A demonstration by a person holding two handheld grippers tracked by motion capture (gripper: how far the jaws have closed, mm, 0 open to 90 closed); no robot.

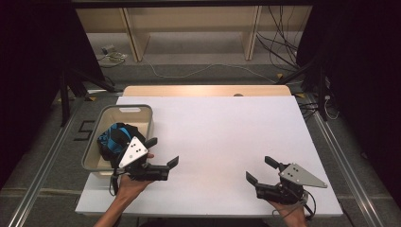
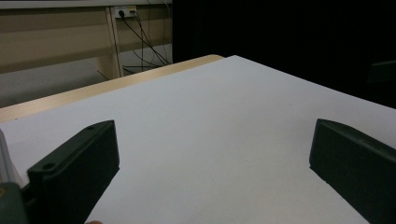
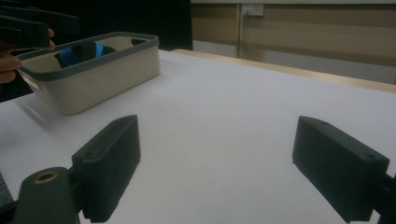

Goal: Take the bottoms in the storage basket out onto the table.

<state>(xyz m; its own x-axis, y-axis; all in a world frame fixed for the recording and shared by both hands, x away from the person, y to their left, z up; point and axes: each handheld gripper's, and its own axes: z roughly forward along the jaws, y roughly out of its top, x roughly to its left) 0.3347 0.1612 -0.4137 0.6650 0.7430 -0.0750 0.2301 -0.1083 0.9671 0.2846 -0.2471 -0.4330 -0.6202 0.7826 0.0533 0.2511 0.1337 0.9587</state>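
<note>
My left claw [image 1: 162,152] is spread wide and holds nothing. In the left gripper view its two black jaws stand far apart at the picture's lower corners, with bare white table [image 2: 219,140] between them. From above, this claw sits low over the table's near left part, just beside the bin [image 1: 124,109], its jaws pointing toward the table's middle. My left hand [image 1: 130,182] grips it from below.

My right claw [image 1: 261,170] is also wide open and empty. In the right gripper view its jaws are well apart, again with bare table between them. From above, it sits over the near right part of the table, well apart from the left claw, jaws pointing up and to the left.

The bin is a pale tub with a grey rim, standing on the table's left edge. Inside it lies a dark bundle with blue stripes [image 1: 113,138]; I cannot tell what it is. In the right gripper view the bin [image 3: 100,77] stands at the far left, the blue showing over its rim.
</note>
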